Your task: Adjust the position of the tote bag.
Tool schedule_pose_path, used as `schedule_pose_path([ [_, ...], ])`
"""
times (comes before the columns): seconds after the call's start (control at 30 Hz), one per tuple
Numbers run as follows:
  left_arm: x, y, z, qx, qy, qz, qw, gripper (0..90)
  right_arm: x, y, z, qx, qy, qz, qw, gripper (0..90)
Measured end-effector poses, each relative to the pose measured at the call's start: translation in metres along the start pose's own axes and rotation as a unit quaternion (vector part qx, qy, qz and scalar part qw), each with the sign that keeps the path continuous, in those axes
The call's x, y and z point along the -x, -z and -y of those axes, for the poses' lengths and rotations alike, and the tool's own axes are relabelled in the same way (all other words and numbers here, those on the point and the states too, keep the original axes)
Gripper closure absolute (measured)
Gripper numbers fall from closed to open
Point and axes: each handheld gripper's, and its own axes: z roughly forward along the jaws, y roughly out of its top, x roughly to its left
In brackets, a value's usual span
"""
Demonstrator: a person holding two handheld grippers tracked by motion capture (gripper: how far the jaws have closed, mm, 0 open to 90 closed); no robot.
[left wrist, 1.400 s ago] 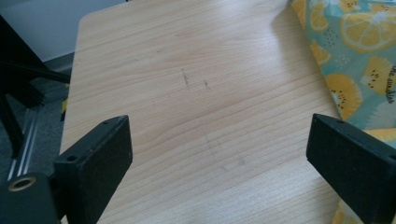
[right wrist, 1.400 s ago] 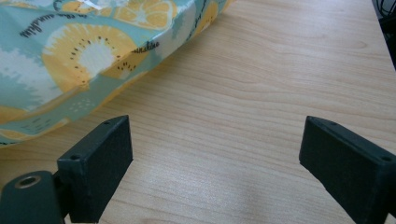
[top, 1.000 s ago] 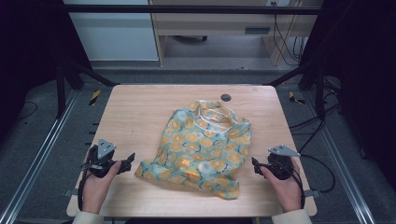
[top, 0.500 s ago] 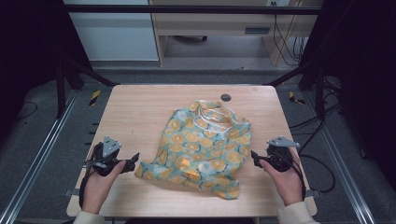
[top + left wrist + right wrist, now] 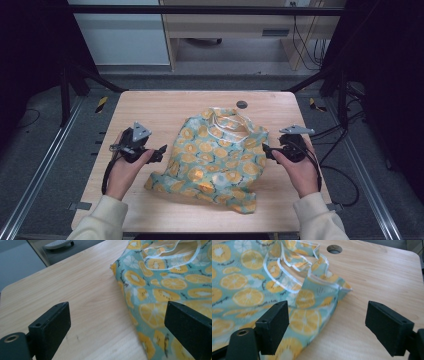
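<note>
A teal tote bag (image 5: 215,155) printed with orange slices lies flat and crumpled mid-table, its white-edged handles (image 5: 227,120) at the far end. My left gripper (image 5: 161,151) hovers at the bag's left edge, open; in the left gripper view (image 5: 117,332) the bag's edge (image 5: 162,282) runs under the gap between the jaws, untouched. My right gripper (image 5: 266,151) hovers at the bag's right edge, and its jaws have just opened a little further. In the right gripper view (image 5: 334,322) the bag's corner (image 5: 312,302) lies below the wide jaws, not gripped.
The wooden table (image 5: 150,107) has a round cable hole (image 5: 242,104) just beyond the handles, also seen as a hole (image 5: 334,249) in the right gripper view. Black frame rails run along both sides. A cable trails from each gripper.
Both hands have risen and moved away from the near edge. The left gripper has come in to the bag's left edge, and the right one has moved farther along the right edge.
</note>
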Motion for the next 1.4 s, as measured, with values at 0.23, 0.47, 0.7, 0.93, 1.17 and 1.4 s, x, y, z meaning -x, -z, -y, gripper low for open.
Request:
schedule_pose_path([
  [0.23,0.000,-0.029,-0.020,-0.019,-0.015,0.006,0.9997,6.7,0.011,-0.043,-0.008,-0.033,-0.032,-0.013,0.9989,15.6],
  [0.47,-0.003,-0.042,-0.031,-0.025,-0.010,0.007,0.9996,6.7,0.024,-0.081,0.000,-0.069,-0.058,-0.039,0.9951,34.1],
  [0.7,0.003,-0.047,-0.033,-0.026,0.004,0.033,0.9991,5.1,0.020,-0.079,-0.001,-0.054,-0.029,-0.083,0.9947,88.4],
  [0.93,0.009,-0.055,-0.037,-0.045,0.009,0.025,0.9986,5.6,0.007,-0.057,-0.010,-0.006,0.004,-0.076,0.9971,89.8],
  [1.17,0.010,-0.079,-0.035,-0.073,0.024,0.032,0.9965,5.6,-0.002,-0.051,-0.011,0.000,0.028,-0.080,0.9964,89.1],
  [1.4,0.009,-0.099,-0.029,-0.090,0.039,0.043,0.9943,5.9,-0.004,-0.056,-0.010,-0.001,0.038,-0.085,0.9956,88.3],
])
